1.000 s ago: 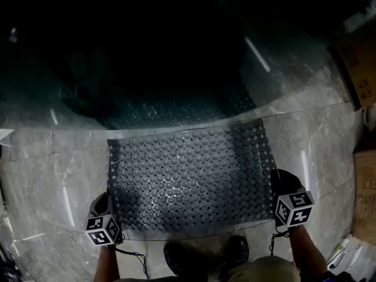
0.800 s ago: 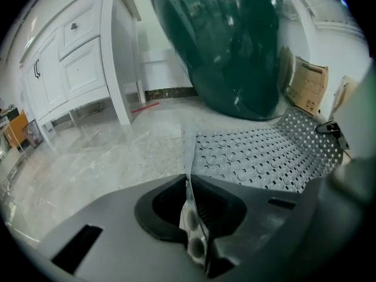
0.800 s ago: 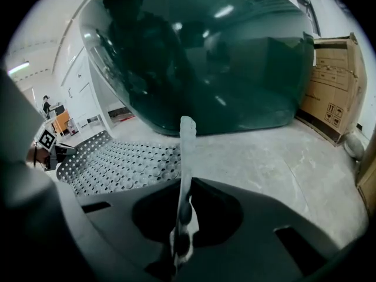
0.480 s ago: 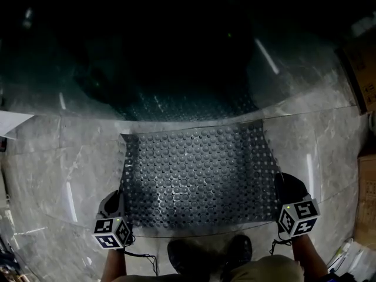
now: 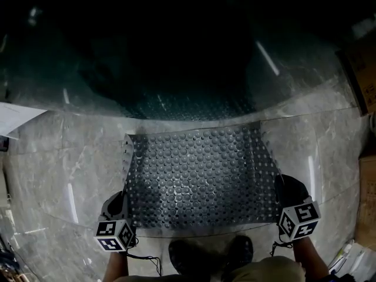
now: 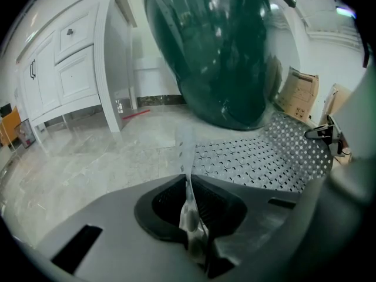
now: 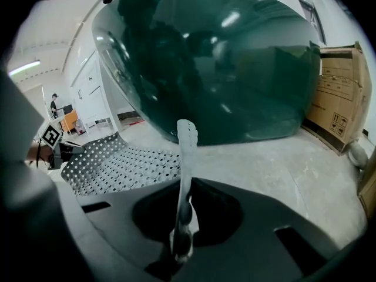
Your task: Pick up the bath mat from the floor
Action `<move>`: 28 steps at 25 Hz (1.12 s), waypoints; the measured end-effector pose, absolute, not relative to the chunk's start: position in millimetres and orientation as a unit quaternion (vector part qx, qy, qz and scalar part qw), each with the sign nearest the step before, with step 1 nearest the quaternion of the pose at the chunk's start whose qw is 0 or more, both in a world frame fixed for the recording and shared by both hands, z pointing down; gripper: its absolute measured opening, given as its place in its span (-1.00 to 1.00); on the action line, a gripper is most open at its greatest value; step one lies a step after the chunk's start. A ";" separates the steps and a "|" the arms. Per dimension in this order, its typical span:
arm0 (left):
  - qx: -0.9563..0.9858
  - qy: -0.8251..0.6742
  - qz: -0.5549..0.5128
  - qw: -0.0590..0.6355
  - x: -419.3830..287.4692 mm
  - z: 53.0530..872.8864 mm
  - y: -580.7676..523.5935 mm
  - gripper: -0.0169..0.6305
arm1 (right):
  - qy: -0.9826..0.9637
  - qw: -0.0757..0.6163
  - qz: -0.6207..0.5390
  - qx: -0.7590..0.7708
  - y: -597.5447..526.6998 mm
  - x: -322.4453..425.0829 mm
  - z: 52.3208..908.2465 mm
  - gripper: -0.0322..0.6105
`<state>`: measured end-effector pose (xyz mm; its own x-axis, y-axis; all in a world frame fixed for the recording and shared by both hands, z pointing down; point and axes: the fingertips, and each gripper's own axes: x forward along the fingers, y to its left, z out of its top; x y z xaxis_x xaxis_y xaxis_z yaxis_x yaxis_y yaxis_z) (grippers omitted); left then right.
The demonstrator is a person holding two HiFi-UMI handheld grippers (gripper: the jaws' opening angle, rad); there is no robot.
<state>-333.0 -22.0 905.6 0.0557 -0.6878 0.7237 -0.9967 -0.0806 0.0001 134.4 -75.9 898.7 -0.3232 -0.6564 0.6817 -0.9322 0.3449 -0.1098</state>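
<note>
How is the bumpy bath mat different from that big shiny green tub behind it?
The bath mat is a thin, bendy sheet covered in round dots; the tub is huge, rounded and smooth. The mat looks pale grey; the tub is dark glossy green. The left gripper and right gripper pinch the mat's near corners; no gripper holds the tub. Both rest on the marble floor, the mat only at its far end.
</note>
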 end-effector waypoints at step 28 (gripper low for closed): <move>0.705 -0.599 0.242 0.292 -298.6 872.5 -15.3 -0.82 | -0.783 0.269 0.245 0.504 -61.4 97.1 856.5 -0.80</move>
<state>-298.6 -15.3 872.5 0.1659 -0.7031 0.6915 -0.9861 -0.1119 0.1228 97.1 -61.4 856.5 -0.3470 -0.6583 0.6680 -0.9214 0.3722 -0.1119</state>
